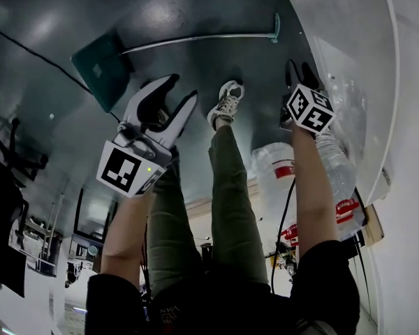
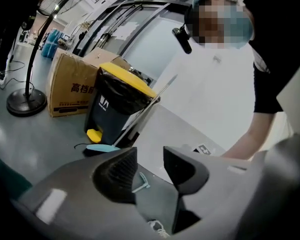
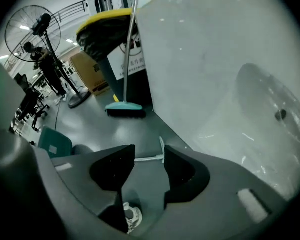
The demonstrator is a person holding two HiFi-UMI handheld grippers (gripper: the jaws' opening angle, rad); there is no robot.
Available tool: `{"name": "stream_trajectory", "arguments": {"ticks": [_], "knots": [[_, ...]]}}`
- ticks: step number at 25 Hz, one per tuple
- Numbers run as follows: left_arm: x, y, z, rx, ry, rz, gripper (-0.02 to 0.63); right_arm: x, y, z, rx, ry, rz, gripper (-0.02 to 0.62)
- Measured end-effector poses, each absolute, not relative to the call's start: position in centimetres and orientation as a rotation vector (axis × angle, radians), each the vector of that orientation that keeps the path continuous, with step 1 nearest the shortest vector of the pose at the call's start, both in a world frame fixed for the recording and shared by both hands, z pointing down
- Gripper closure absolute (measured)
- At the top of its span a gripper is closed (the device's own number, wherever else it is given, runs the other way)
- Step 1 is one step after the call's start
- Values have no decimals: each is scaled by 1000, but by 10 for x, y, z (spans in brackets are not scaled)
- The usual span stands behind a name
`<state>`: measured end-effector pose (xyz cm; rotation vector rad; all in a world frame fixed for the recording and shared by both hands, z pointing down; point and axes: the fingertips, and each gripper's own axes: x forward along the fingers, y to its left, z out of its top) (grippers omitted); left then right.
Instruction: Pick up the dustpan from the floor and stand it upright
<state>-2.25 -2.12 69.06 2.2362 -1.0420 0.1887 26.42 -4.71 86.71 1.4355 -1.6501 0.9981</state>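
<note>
The dustpan lies flat on the dark floor: a teal pan point(image 1: 101, 68) with a long metal handle point(image 1: 195, 42) ending in a teal T-grip point(image 1: 276, 28). My left gripper point(image 1: 180, 89) hovers above the floor on the near side of the handle, jaws open and empty. My right gripper point(image 1: 300, 68) is held near the grip end, also open and empty. In the left gripper view the T-grip point(image 2: 141, 181) shows on the floor beyond the open left gripper point(image 2: 149, 156). The right gripper view shows the T-grip point(image 3: 162, 151) past the open right gripper point(image 3: 149, 156), and the pan point(image 3: 55, 143) at left.
A black bin with a yellow lid point(image 2: 117, 104), a cardboard box point(image 2: 72, 86) and a leaning broom point(image 3: 125, 109) stand by a white wall point(image 3: 215, 74). A standing fan point(image 3: 32, 31) is further off. My shoe point(image 1: 227, 103) and water jugs point(image 1: 279, 180) lie close by.
</note>
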Motion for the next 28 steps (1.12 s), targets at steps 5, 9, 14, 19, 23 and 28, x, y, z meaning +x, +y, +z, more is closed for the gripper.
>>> {"name": "stream_trajectory", "arguments": {"ticks": [5,9,14,19,23,28], "knots": [[-24,-29,729,2235,-1048,196,434,284,-27,920,1381,-1581,1010,417],[-18,-32,756,2188,-1044,169,434,293,-14,962,1303,-1543,1007,417],[-8,-30,791,2177,-1028,122,434,283,-18,1018,1174,-1565,972,417],[7,-38,799,2160,-1013,123,434,294,-58,1042,1121,-1562,930,417],[5,-48,814,2148,-1011,138,434,301,-94,1068,1179,-1532,937,417],[2,-59,845,2131,-1036,123,434,308,-115,1112,1223,-1478,928,417]]}}
